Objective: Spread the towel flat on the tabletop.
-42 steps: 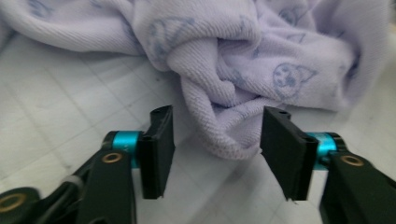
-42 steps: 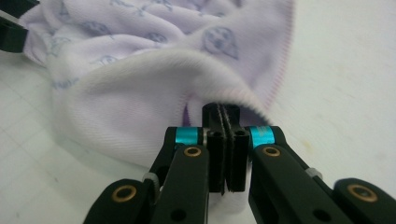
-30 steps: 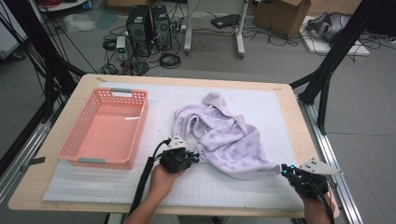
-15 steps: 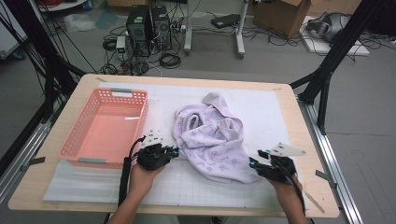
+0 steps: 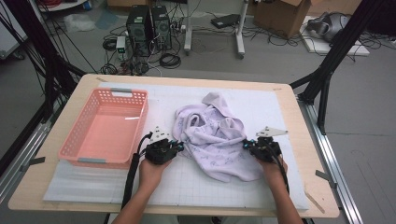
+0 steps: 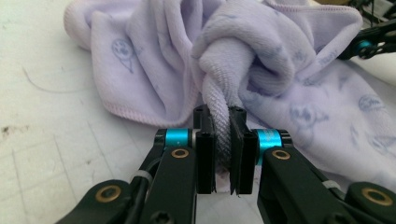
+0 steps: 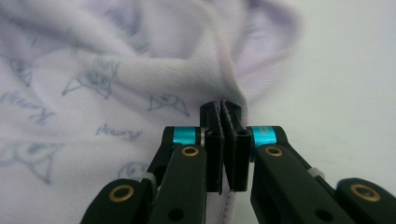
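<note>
The left gripper (image 6: pixel 221 140) had its jaws clamped on a thick rolled fold of the lilac towel (image 6: pixel 261 70), and the right gripper (image 7: pixel 226 140) pinched a thin hemmed edge nearly flat. The towel (image 5: pixel 212 135) lay crumpled on the white mat (image 5: pixel 261 186), between both grippers, right of the pink basket (image 5: pixel 79 140).

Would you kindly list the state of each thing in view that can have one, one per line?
Towel: crumpled in a heap on the white mat, pinched at two edges.
Pink basket: upright, nothing in it.
Left gripper: shut on a thick twisted fold of the towel.
Right gripper: shut on a thin hem of the towel.
</note>
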`<state>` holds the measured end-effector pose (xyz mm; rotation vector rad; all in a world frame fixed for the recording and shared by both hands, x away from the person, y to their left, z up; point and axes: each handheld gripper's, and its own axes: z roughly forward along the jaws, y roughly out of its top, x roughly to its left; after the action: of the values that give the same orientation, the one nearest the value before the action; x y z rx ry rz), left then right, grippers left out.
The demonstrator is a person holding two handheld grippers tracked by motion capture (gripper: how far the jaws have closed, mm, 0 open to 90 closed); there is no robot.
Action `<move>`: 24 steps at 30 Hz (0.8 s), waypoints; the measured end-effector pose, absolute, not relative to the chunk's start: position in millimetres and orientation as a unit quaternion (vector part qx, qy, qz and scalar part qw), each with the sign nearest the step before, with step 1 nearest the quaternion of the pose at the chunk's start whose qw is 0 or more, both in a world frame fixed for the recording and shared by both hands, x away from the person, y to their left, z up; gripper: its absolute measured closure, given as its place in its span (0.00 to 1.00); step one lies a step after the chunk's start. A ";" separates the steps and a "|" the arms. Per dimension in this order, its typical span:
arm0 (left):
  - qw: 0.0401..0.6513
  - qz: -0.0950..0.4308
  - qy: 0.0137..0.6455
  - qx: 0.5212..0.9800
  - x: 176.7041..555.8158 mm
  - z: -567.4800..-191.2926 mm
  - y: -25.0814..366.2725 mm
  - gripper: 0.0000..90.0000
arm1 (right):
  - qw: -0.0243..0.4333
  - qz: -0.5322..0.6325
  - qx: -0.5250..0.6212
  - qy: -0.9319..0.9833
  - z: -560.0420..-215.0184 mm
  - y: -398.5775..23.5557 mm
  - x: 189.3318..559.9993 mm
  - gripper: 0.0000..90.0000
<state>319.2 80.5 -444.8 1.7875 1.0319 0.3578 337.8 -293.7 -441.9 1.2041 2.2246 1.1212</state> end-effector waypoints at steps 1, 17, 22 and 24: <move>0.502 0.149 0.427 0.738 320.4 -446.1 77.8 0.90 | 0.208 0.397 0.451 0.771 -440.4 -307.4 342.1 0.98; 0.513 0.152 0.403 0.743 307.7 -443.2 60.6 0.60 | 0.310 0.342 0.544 0.700 -436.6 -355.0 349.4 0.84; 0.519 0.159 0.376 0.751 289.2 -437.3 59.8 0.69 | 0.307 0.375 0.519 0.704 -426.9 -356.2 322.7 0.77; 0.517 0.165 0.371 0.753 282.4 -435.7 62.1 0.70 | 0.299 0.384 0.510 0.709 -426.2 -355.8 316.9 0.76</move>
<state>282.4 62.1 -435.7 1.8085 0.8900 0.3967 316.9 -355.8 -426.2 1.3554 1.8840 1.0201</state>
